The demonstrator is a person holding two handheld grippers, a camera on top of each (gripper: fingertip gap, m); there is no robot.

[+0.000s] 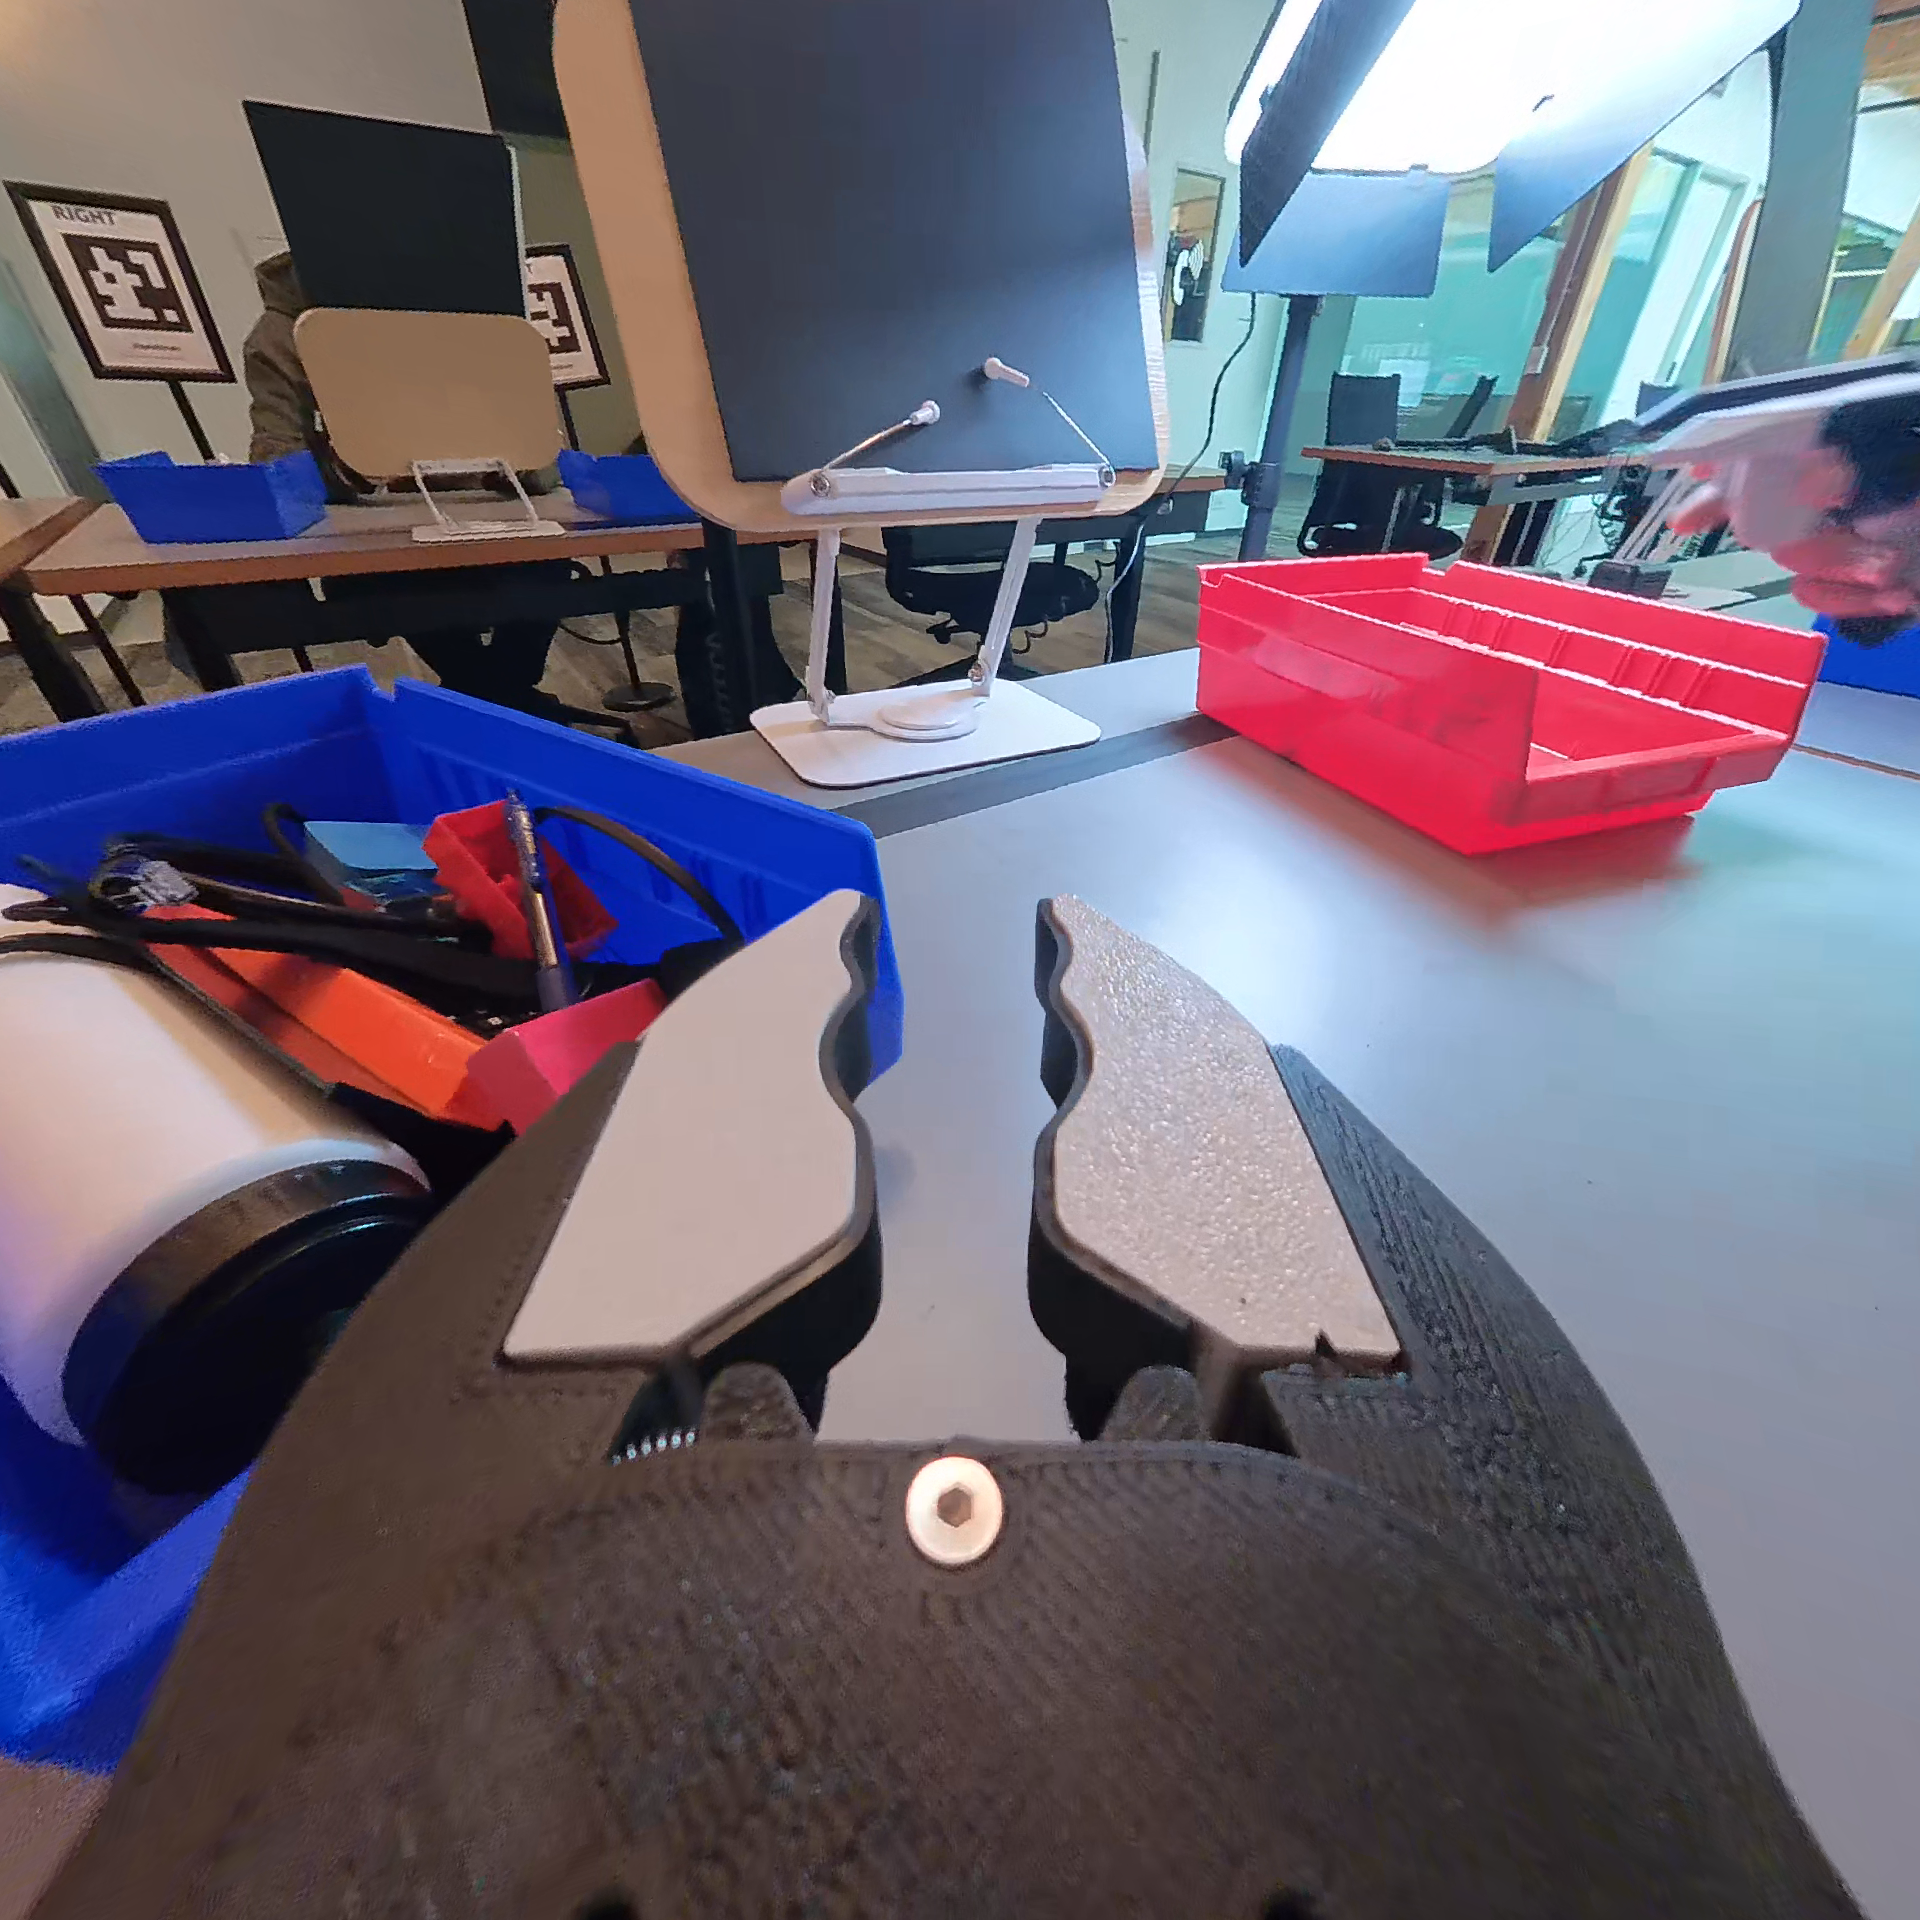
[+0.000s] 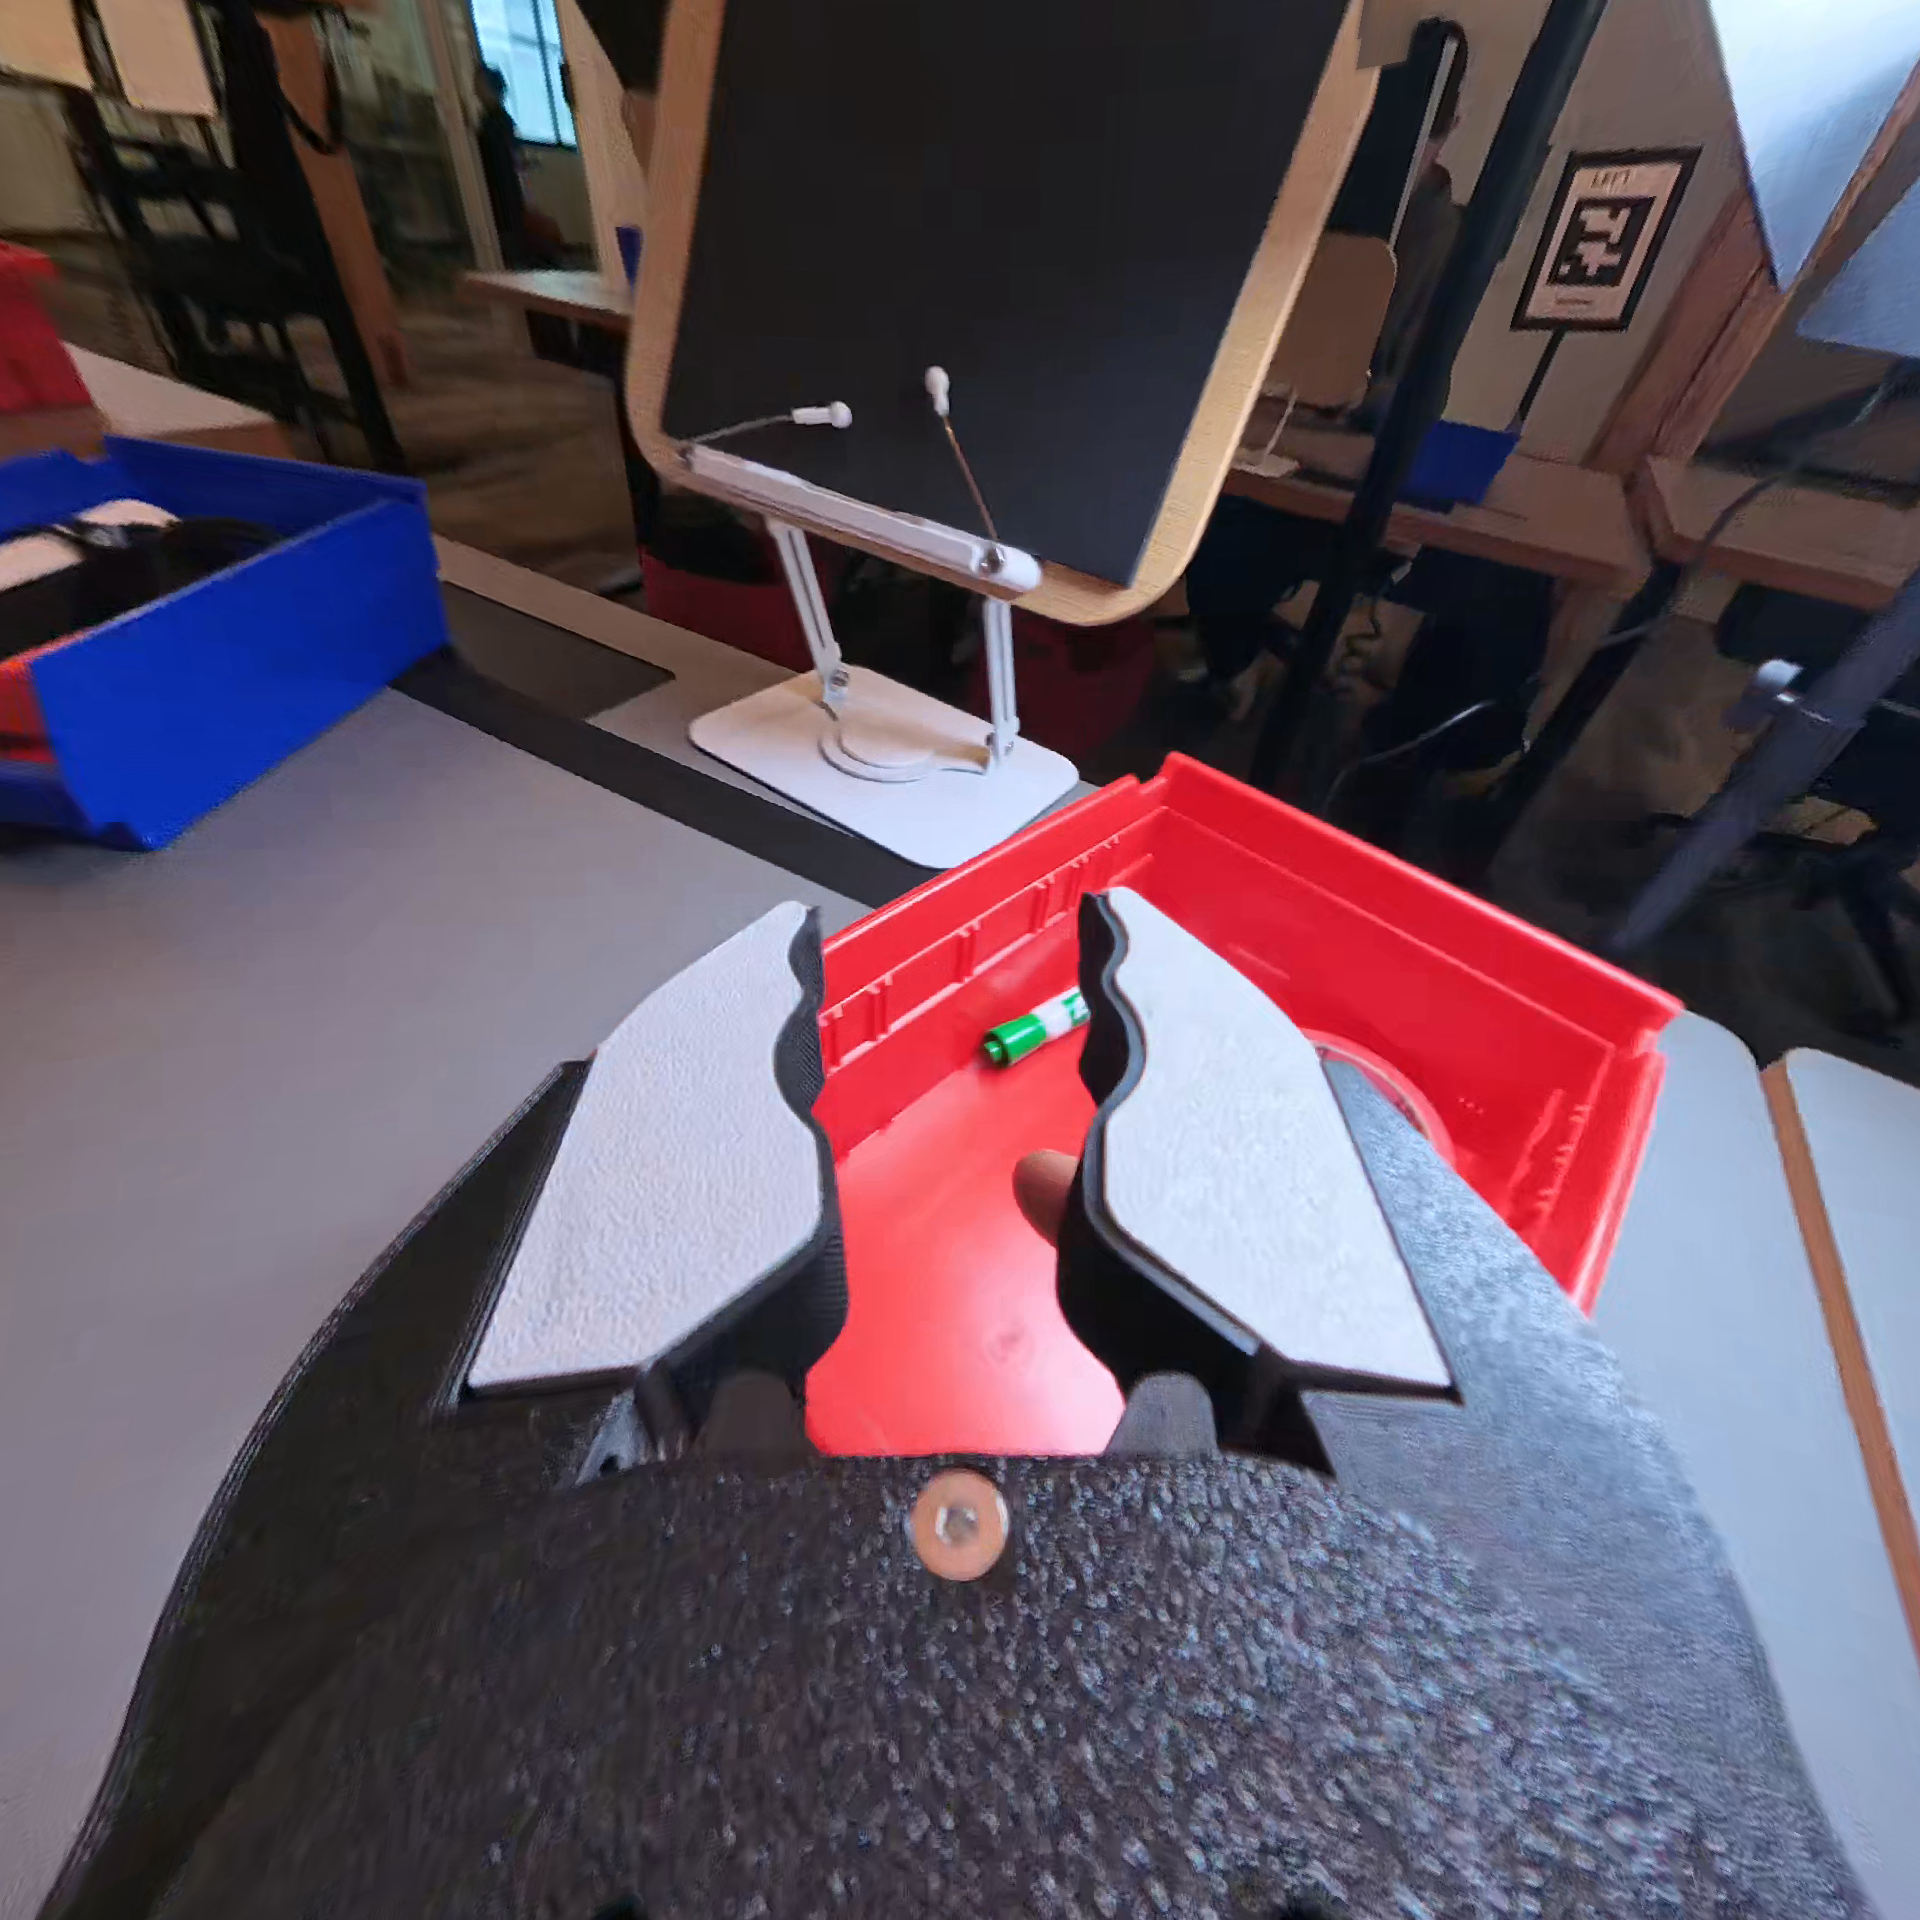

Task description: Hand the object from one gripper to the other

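Left gripper (image 1: 951, 925) over bare grey table (image 1: 1455, 1039), jaws apart, empty. Right gripper (image 2: 945, 925) jaws wide, empty, above red bin (image 2: 1403, 935); green-and-white marker (image 2: 1034, 1031) lies inside. Cluttered blue bin (image 1: 665, 790) at the table's left edge.

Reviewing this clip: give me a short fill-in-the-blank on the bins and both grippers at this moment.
1. The green-and-white marker lies in the ___ bin.
2. The pen and cables sit in the ___ bin.
3. The right gripper holds ___.
4. The left gripper has its jaws ___.

Missing words: red; blue; nothing; open
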